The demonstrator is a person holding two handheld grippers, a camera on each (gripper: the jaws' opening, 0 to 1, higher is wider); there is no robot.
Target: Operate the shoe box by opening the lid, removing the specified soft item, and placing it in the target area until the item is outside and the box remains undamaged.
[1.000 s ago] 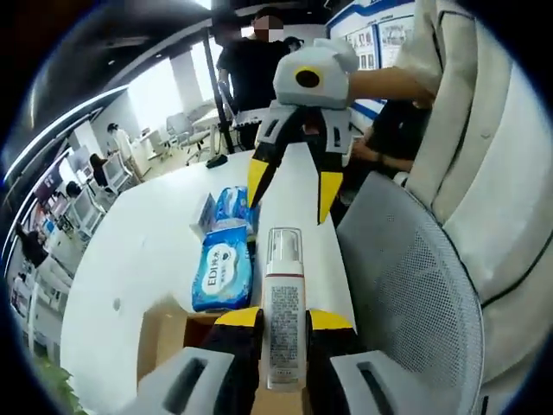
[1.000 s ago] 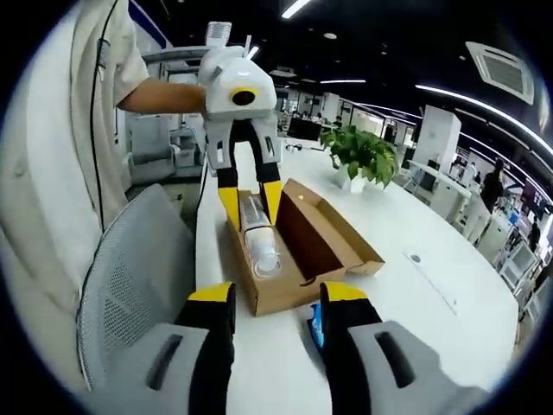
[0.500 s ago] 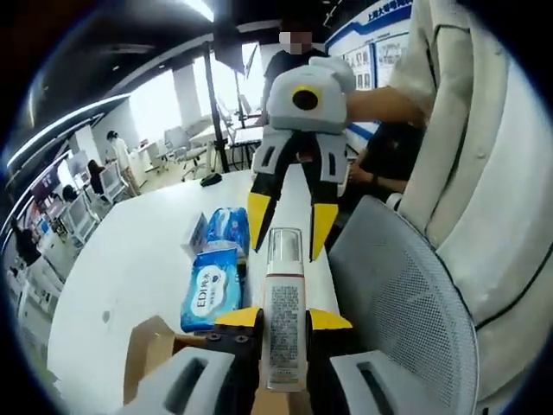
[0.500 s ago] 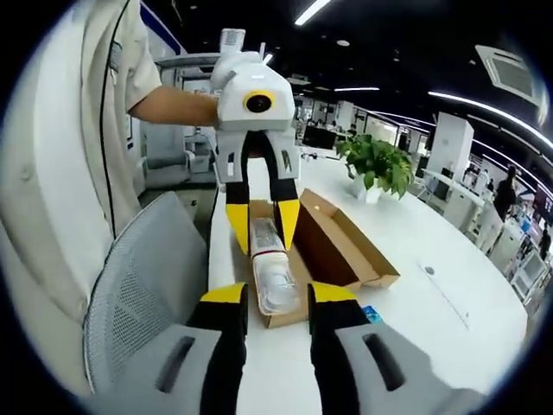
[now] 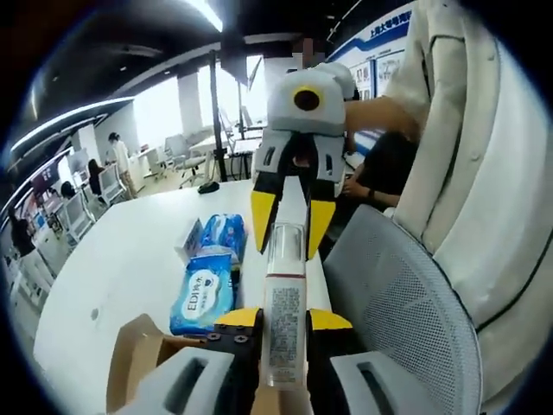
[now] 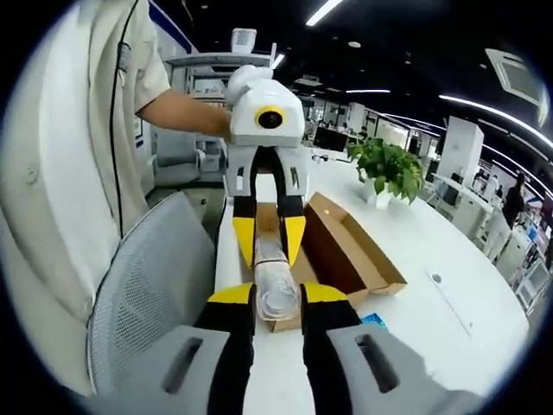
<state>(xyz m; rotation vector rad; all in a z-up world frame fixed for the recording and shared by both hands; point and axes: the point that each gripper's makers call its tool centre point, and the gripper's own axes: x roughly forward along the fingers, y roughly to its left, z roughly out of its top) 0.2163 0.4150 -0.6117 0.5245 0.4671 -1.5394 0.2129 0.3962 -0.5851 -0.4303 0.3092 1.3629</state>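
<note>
A white pump bottle (image 5: 283,322) with a clear cap (image 5: 286,244) is held level above the white table, with my left gripper (image 5: 282,318) shut on its labelled body. My right gripper (image 5: 290,218) comes in from the far side, its yellow tips close on either side of the cap. In the right gripper view the cap end of the bottle (image 6: 278,296) sits between my right gripper's (image 6: 277,294) jaws, while the left gripper (image 6: 269,235) grips the bottle further along. Below lies the brown cardboard shoe box (image 6: 350,252), open, its corner (image 5: 136,356) also showing.
Two blue tissue packs (image 5: 203,290) (image 5: 221,233) lie on the white table (image 5: 112,259); another blue pack (image 6: 374,321) lies beside the box. A grey mesh chair (image 5: 406,320) (image 6: 147,294) stands against the table edge. A person (image 6: 60,156) holds both grippers. A potted plant (image 6: 389,169) stands further back.
My right gripper has come closer along the bottle and its jaws have narrowed from wide apart to tight around the cap. My left gripper keeps its hold.
</note>
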